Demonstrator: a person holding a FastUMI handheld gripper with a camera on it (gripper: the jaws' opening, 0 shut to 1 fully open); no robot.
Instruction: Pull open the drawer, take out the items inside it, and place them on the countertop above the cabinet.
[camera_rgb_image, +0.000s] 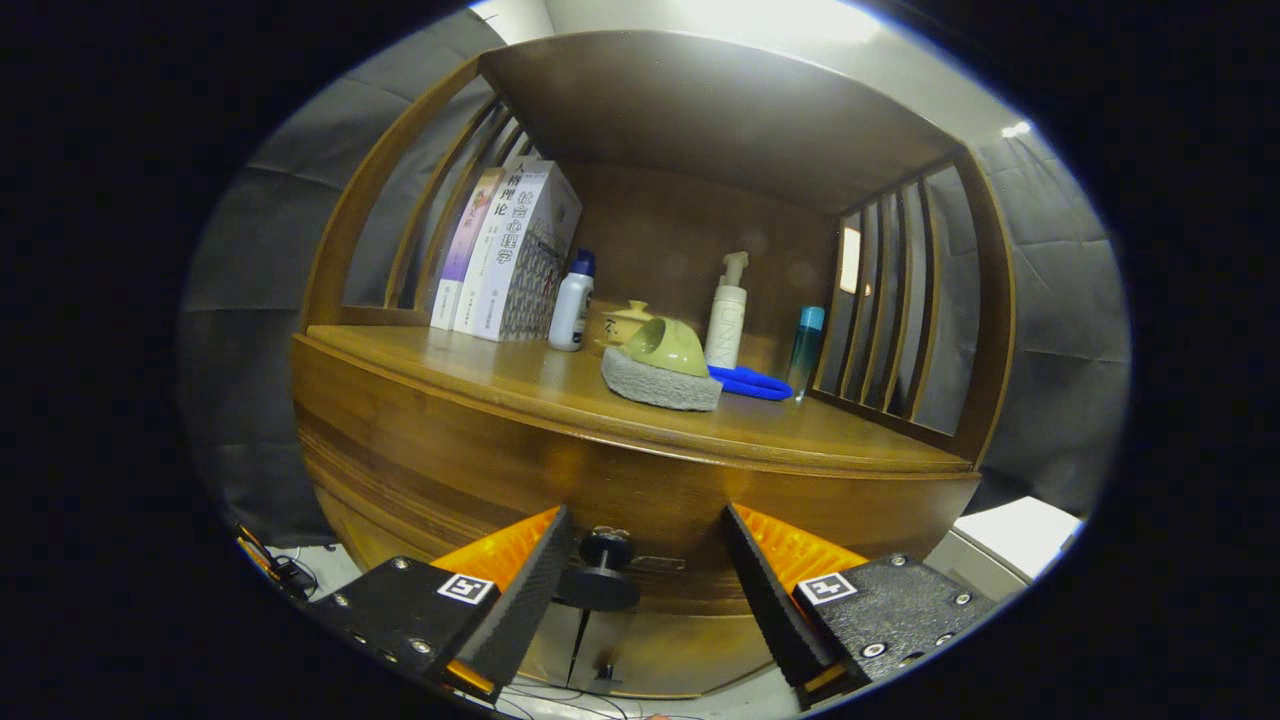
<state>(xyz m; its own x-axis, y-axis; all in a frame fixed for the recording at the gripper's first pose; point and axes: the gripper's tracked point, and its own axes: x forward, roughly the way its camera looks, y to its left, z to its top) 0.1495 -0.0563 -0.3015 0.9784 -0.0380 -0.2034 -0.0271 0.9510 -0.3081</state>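
Fingers (648, 560): I see them spread wide apart, gripping nothing.
Drawer knob (603, 572): black, sits between my fingers, nearer the left one; neither pad touches it.
Drawer (480, 480): closed, front flush with the wooden cabinet, at 12 o'clock just beyond the fingers.
Desk (520, 385): above the drawer.
Items on desk, 12 o'clock: green bowl on a grey sponge (662, 378), pump bottle (727, 315), blue cloth (750, 383).
11 o'clock: books (510, 255), white bottle (572, 303).
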